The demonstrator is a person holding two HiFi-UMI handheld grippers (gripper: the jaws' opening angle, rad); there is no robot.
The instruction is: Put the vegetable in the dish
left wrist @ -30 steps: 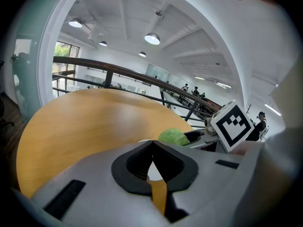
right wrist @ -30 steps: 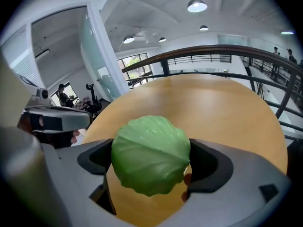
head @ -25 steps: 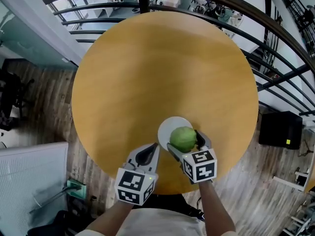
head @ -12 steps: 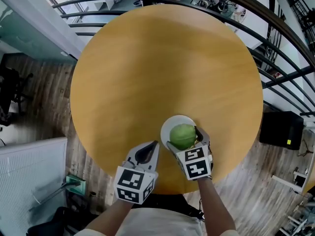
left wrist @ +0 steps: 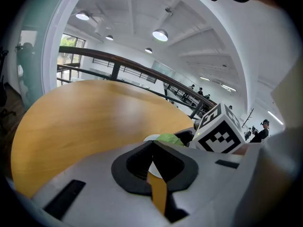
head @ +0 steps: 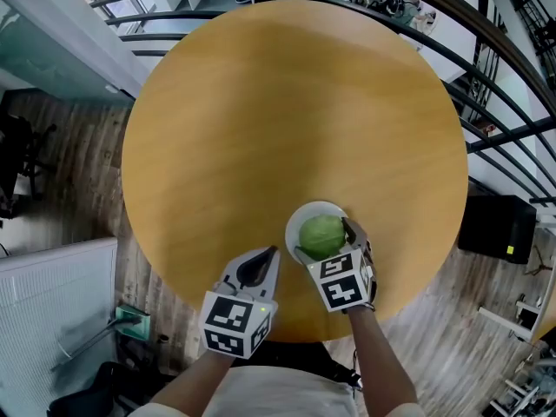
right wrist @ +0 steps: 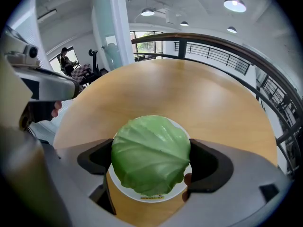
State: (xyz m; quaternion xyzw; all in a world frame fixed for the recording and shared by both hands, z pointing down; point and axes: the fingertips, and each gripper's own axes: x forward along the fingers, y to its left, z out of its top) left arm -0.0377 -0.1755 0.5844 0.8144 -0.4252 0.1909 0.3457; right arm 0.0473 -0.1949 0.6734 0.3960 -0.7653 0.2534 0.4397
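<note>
Cabbage (head: 322,235), clamped between 2 jaws of right gripper (head: 325,242), now centred over white dish (head: 300,217) after slight shift inward; release likely remains. Left gripper (head: 271,254) closed, empty, beside dish.

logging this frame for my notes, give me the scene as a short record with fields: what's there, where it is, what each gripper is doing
table: round, wooden
dish: white, close to the table's near edge
cabbage: green, directly over the dish; cannot tell whether it rests on it
right gripper: jaws closed on the cabbage, one on each side
left gripper: jaws together, nothing in them, left of the dish
</note>
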